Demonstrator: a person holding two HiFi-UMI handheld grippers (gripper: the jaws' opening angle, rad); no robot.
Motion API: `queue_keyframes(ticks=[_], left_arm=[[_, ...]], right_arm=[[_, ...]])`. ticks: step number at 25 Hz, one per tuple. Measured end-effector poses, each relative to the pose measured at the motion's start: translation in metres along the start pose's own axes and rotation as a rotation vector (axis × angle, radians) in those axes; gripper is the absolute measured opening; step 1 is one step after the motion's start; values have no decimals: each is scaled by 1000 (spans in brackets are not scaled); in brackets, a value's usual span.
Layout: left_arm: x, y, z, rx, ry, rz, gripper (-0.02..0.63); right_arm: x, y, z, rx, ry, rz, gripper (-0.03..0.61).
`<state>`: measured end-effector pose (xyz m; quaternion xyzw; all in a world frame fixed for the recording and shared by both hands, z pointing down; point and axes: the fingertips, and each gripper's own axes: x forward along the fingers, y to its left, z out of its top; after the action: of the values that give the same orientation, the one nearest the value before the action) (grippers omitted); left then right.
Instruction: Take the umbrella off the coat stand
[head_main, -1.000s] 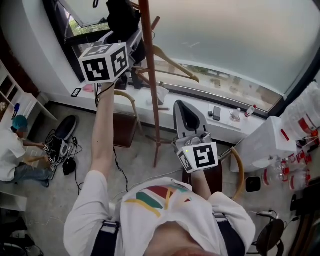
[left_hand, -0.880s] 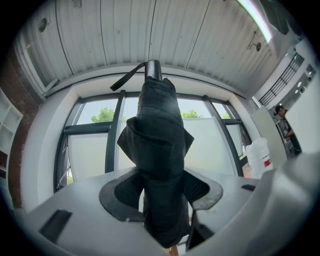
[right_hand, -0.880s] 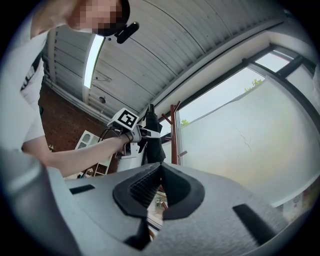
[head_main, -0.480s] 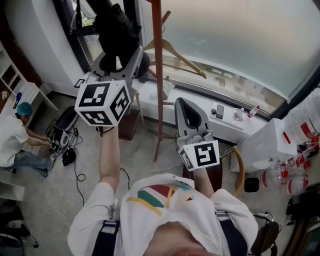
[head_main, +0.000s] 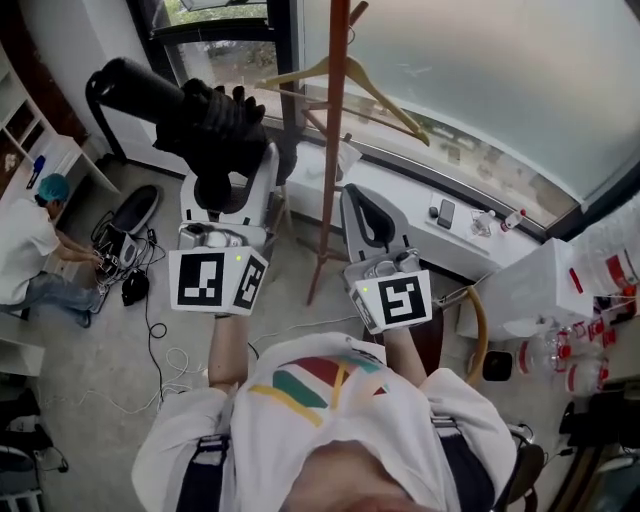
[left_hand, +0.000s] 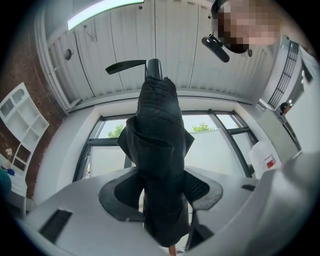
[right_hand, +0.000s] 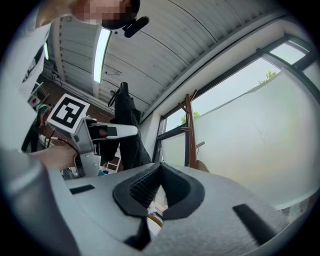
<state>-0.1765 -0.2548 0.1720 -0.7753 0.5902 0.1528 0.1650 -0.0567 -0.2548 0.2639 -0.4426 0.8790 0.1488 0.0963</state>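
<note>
My left gripper (head_main: 232, 168) is shut on a folded black umbrella (head_main: 200, 115), which hangs free in the air to the left of the brown wooden coat stand (head_main: 330, 150). In the left gripper view the umbrella's fabric (left_hand: 157, 150) fills the gap between the grey jaws and its curved handle (left_hand: 125, 66) points left at the top. My right gripper (head_main: 365, 205) sits lower, just right of the stand's pole, with its black pads together and nothing between them. The right gripper view shows the umbrella (right_hand: 131, 135) and the stand (right_hand: 189, 130) beyond the pads.
A wooden hanger (head_main: 345, 75) hangs on the stand. A person sits on the floor at the left (head_main: 35, 250) among cables (head_main: 130, 290). The windowsill (head_main: 470, 250) holds a phone (head_main: 445, 213) and small bottles. A white box (head_main: 545, 280) and a wooden chair (head_main: 478, 340) stand at the right.
My left gripper has come down and to the left with the umbrella, away from the coat stand's pole. The right gripper has shifted only slightly.
</note>
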Motion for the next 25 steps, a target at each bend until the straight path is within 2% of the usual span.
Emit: queue_keyframes(ticks=[10, 14, 19, 25], left_arm=[[-37, -7, -36, 2, 2, 32, 222], [-53, -13, -52, 46, 18, 34, 222], [-71, -26, -94, 119, 125, -12, 222], [-72, -28, -109, 104, 164, -9, 222]], right_arm=[[6, 16, -22, 20, 58, 44, 0], [7, 29, -30, 16, 75, 65, 0], [7, 33, -36, 15, 82, 53, 0], [6, 33, -49, 10, 121, 43, 0]])
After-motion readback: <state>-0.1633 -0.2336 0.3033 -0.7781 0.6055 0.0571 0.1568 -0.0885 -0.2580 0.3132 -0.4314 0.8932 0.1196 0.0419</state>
